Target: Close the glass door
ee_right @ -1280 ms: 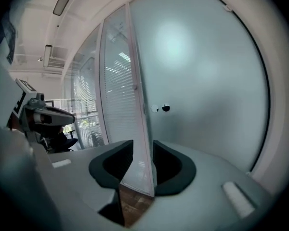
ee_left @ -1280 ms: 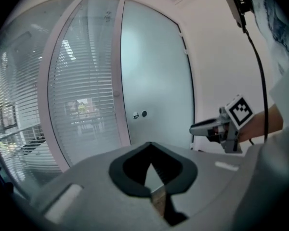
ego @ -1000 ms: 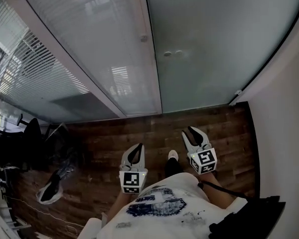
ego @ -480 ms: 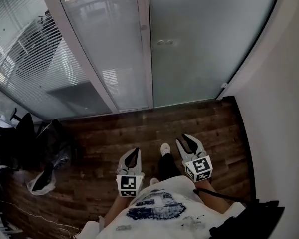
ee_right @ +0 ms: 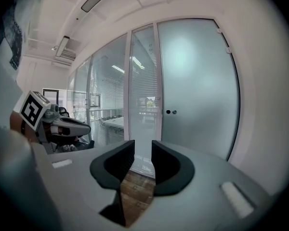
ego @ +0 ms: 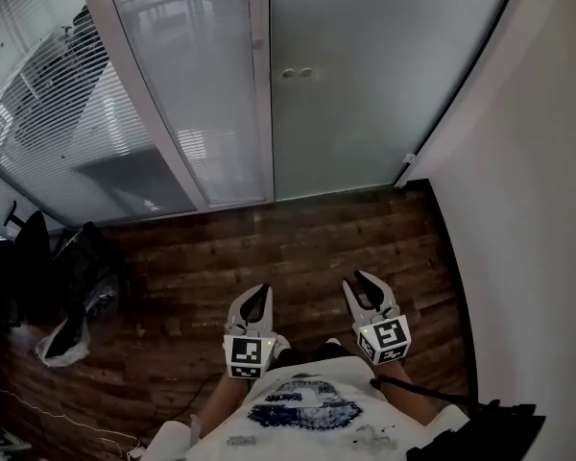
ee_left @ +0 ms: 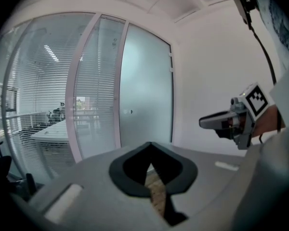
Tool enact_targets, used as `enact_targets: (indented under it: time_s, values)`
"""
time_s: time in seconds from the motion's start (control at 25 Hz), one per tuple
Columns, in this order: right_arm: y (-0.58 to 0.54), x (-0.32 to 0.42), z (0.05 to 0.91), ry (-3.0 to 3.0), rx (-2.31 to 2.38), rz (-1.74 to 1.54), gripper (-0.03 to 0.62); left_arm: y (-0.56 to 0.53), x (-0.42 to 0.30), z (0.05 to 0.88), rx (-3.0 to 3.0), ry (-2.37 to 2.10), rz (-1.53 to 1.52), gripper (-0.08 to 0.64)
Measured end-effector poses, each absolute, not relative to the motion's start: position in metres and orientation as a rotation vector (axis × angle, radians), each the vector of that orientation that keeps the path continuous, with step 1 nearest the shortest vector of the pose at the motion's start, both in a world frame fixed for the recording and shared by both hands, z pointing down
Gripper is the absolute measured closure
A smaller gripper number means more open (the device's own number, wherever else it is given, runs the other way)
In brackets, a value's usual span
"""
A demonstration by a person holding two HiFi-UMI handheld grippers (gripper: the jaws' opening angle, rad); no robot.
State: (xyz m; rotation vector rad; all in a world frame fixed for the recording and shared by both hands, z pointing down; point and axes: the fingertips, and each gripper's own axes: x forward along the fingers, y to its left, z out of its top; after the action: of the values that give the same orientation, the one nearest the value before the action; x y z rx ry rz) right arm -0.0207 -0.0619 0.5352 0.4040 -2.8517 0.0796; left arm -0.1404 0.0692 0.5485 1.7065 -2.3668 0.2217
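Overhead, in the head view, the tall frosted glass door (ego: 365, 84) stands upright at the far edge of the dark wooden plank floor (ego: 298, 243). Its long axis is vertical and its flat face is turned toward the person. Its left edge lies along a white frame post (ego: 260, 84), with two small round fittings (ego: 294, 72) just beside that edge. Its right side reaches the floor's far right corner by the plain white wall (ego: 538, 209). Left of the post runs a glass partition with slatted blinds (ego: 86, 113). The left claw (ego: 257, 294) and the right claw (ego: 357, 281) hang side by side over the near floor, well apart from the door.

In the left gripper view, the left claw's tips meet at a point with nothing held, and floor planks show through the hollow beneath. The door rises ahead, right of the partition.

In the right gripper view, the right claw's jaws stand partly apart. The gap between them shows only floor, and the door fills the space ahead.
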Motion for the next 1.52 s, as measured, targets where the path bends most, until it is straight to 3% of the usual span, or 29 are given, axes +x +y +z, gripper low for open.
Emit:
enact_targets:
  time_s: [0.52,0.76,1.0,1.52]
  values:
    - [-0.065,0.062,0.535,-2.898,0.315,0.056,0.463,0.053,-0.055,0.538,1.658,-2.405,0.296,0.558]
    - [-0.071,0.123,0.533,-2.943,0.284,0.095,0.497,0.047,0.007,0.529,1.641,-2.459,0.337,0.558]
    - [-0.065,0.174,0.524,-3.003,0.204,0.113,0.585,0.056,0.063,0.528,1.596,-2.495,0.360,0.558]
    - [-0.056,0.221,0.513,-3.031,0.253,0.078,0.586,0.063,0.116,0.514,1.639,-2.509,0.380,0.558]
